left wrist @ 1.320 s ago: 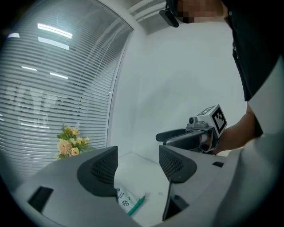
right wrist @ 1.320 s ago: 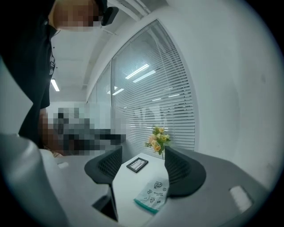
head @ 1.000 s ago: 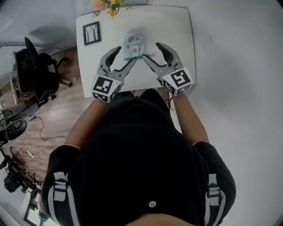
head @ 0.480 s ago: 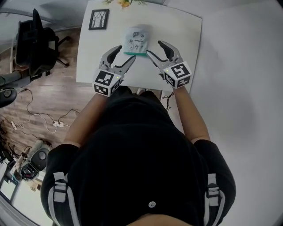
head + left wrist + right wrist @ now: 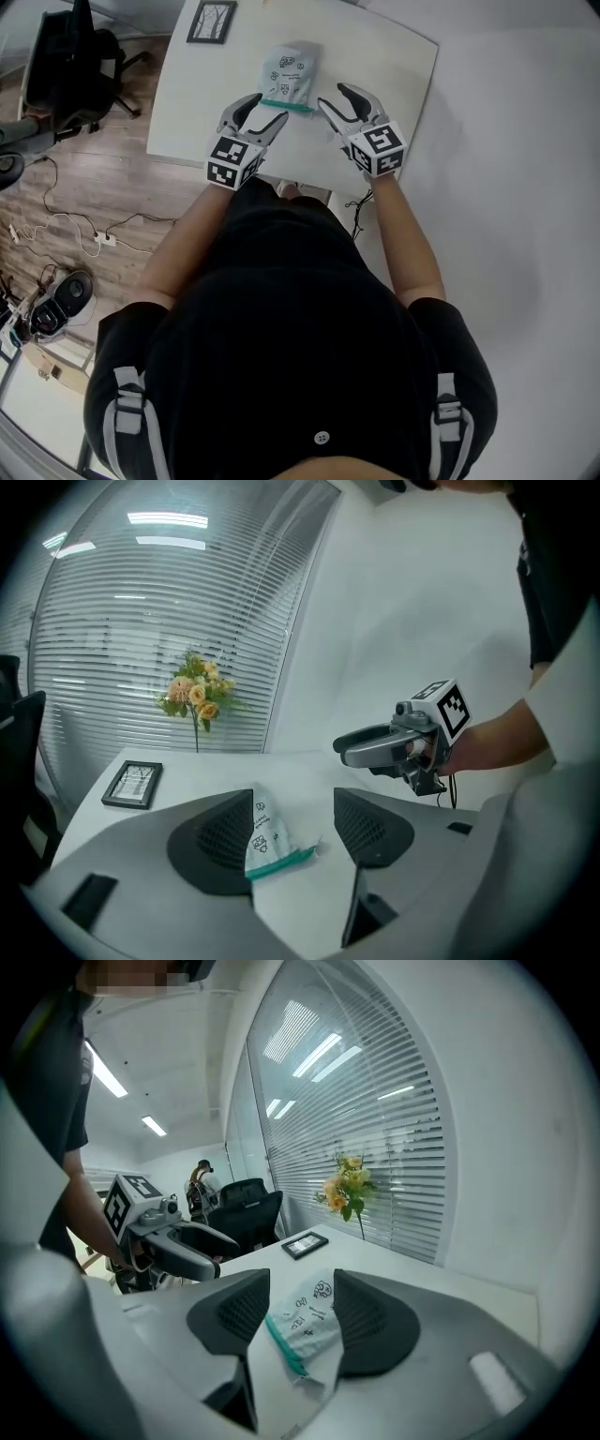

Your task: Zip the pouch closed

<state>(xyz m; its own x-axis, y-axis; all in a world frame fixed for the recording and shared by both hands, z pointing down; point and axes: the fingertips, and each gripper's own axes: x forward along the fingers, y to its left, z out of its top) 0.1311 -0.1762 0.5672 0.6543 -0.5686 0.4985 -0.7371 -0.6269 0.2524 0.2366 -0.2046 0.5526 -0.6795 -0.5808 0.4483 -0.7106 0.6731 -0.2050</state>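
Observation:
A small white printed pouch (image 5: 288, 75) with a green zip edge (image 5: 286, 105) lies flat on the white table (image 5: 398, 66). My left gripper (image 5: 262, 114) is open just short of the zip's left end. In the left gripper view the pouch (image 5: 262, 834) shows in the gap of that gripper (image 5: 292, 832), untouched. My right gripper (image 5: 337, 101) hovers by the zip's right end with its jaws closing. Its own view shows the pouch (image 5: 307, 1318) and zip (image 5: 283, 1344) between the jaws of the right gripper (image 5: 298, 1312), but the pads do not press on it.
A framed picture (image 5: 211, 21) lies at the table's far left corner, with a vase of flowers (image 5: 195, 694) behind it. A black office chair (image 5: 66, 66) stands on the wooden floor to the left. Cables and gear (image 5: 56, 300) lie on the floor.
Both grippers have sunk toward the table and now flank the pouch's zip edge. The right gripper's jaws have narrowed. The pouch has not moved.

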